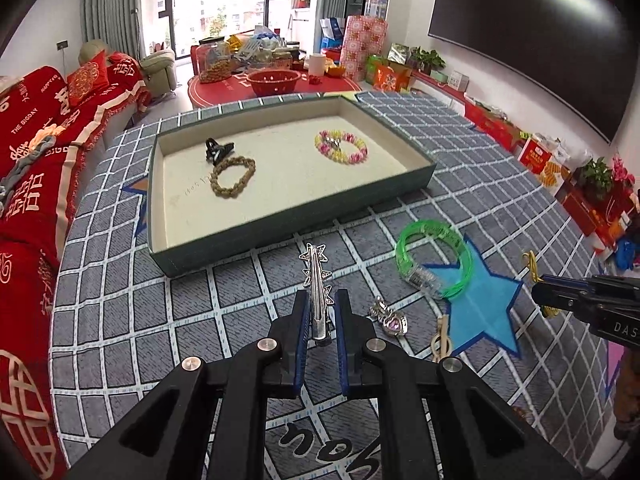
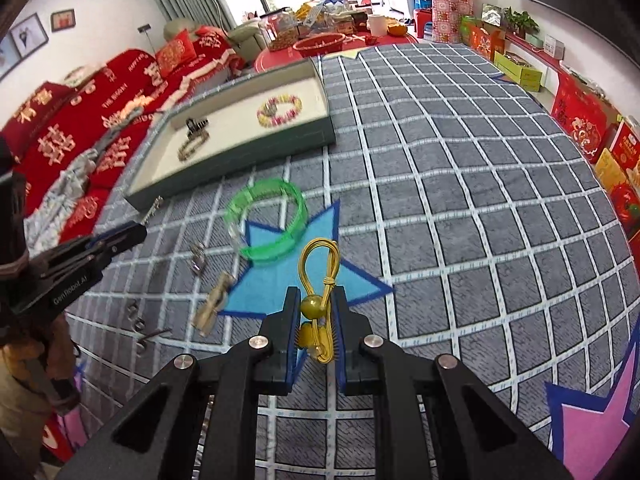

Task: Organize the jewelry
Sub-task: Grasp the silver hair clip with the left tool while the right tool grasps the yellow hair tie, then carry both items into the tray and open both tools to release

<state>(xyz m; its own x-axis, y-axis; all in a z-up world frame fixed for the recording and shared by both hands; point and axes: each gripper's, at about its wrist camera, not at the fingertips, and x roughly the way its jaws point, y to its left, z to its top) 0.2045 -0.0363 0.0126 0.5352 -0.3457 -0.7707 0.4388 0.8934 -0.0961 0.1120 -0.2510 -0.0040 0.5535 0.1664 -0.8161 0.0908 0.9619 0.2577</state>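
My left gripper [image 1: 321,300] is shut on a silver star hair clip [image 1: 317,280], held just in front of the green tray [image 1: 288,220]. The tray holds a black claw clip [image 1: 218,148], a braided tan bracelet [image 1: 233,178] and a pink-yellow bead bracelet [image 1: 341,147]. My right gripper [image 2: 316,300] is shut on a yellow hair tie with gold beads [image 2: 318,280] above the blue star; it shows at the right in the left wrist view [image 1: 538,290]. A green bangle [image 1: 434,258], a silver heart clip [image 1: 390,316] and a beige clip [image 1: 441,336] lie on the cloth.
The checked grey cloth [image 2: 460,200] covers the table. A red sofa [image 1: 36,152] stands left. Small metal rings [image 2: 138,320] lie near the front left edge. Boxes and plants [image 1: 580,184] line the right wall. A cluttered red table [image 1: 276,76] stands behind.
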